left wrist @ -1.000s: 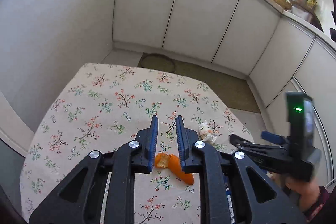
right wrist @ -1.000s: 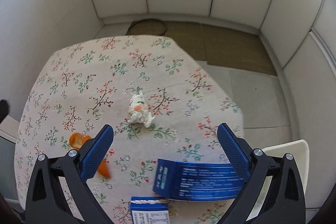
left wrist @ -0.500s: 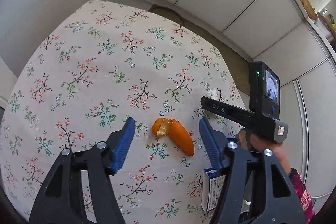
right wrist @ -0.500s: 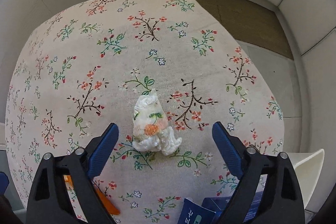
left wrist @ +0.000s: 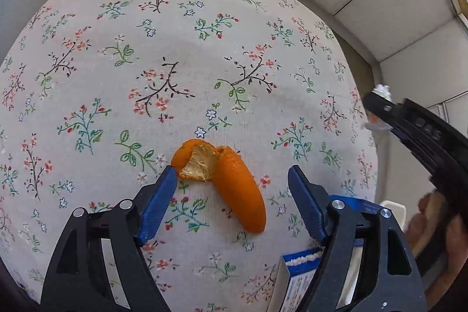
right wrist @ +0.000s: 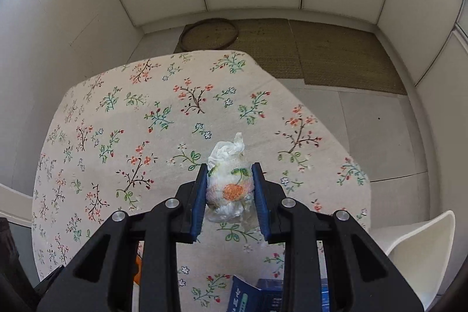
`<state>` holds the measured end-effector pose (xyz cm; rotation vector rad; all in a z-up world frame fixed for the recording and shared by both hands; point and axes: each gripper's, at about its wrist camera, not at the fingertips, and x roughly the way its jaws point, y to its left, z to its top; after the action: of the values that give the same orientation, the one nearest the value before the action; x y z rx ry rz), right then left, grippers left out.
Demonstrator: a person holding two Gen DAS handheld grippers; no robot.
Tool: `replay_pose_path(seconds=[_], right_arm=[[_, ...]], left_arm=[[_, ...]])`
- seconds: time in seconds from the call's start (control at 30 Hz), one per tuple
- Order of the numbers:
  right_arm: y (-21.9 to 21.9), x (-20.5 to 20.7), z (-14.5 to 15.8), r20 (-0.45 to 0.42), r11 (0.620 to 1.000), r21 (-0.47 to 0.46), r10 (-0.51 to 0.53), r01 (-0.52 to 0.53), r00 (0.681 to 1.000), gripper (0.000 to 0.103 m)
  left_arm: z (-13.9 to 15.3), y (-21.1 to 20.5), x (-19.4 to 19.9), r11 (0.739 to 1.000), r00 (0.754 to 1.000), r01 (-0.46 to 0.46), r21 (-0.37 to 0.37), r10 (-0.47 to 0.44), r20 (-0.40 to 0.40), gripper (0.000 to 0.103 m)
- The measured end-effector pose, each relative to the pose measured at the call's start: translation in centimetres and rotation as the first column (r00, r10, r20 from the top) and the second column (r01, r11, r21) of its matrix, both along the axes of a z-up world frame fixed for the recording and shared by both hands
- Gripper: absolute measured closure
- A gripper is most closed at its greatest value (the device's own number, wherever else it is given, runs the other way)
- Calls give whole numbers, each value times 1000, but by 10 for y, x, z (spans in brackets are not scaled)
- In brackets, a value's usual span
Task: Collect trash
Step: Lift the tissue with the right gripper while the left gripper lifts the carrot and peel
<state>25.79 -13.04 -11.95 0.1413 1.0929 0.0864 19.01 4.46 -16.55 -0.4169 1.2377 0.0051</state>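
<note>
Two grabs at once: tissue is being squeezed, peel is being straddled!

The crumpled tissue is pinched between the closing pads of the right gripper, above the floral surface. The orange peel lies on that surface between the opening jaws of the left gripper, untouched, its long axis slanting across the gap, curled end by the left pad. Both grippers are pitched steeply down; blue boxes sit nearside of the peel.

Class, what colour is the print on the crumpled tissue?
Tissue: white with an orange fruit and green leaves. Clearest in the right wrist view.
</note>
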Motion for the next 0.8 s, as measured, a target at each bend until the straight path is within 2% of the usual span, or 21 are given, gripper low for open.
replay_pose_path(seconds=[0.1, 0.13, 0.17, 0.23, 0.3, 0.37, 0.43, 0.5, 0.53, 0.8], right_arm=[[-12, -2, 8, 19, 1000, 19, 3, -4, 1000, 73], [-13, -2, 6, 22, 1000, 23, 6, -7, 1000, 73], [-17, -3, 8, 21, 1000, 28, 12, -13, 1000, 73], [-22, -10, 7, 20, 999, 48, 23, -24, 1000, 73], [-24, -19, 6, 14, 996, 83, 22, -23, 1000, 73], [-20, -23, 7, 3, 994, 107, 33, -33, 999, 73], [-15, -32, 15, 21, 991, 121, 48, -50, 999, 73], [-10, -42, 24, 40, 988, 138, 64, -69, 997, 73], [-8, -47, 30, 53, 985, 151, 69, -77, 996, 73], [8, -91, 69, 150, 967, 226, 88, -120, 985, 73]], left_arm=[[-13, -19, 4, 994, 999, 46, 104, -45, -8, 32], [-14, -25, 2, 985, 997, 74, 159, -76, 5, 35], [-13, -32, 0, 966, 993, 109, 234, -115, 15, 50], [-13, -34, -6, 952, 987, 145, 269, -158, 27, 58], [-11, -27, -11, 953, 985, 154, 260, -169, 37, 74], [-7, -12, -15, 973, 984, 160, 169, -171, 53, 83], [-3, 6, -19, 988, 986, 153, 36, -155, 57, 85], [2, 21, -22, 989, 989, 138, -52, -135, 63, 86], [7, 28, -25, 990, 990, 129, -64, -124, 72, 86], [61, 58, -47, 997, 976, 70, 17, -72, 207, 86]])
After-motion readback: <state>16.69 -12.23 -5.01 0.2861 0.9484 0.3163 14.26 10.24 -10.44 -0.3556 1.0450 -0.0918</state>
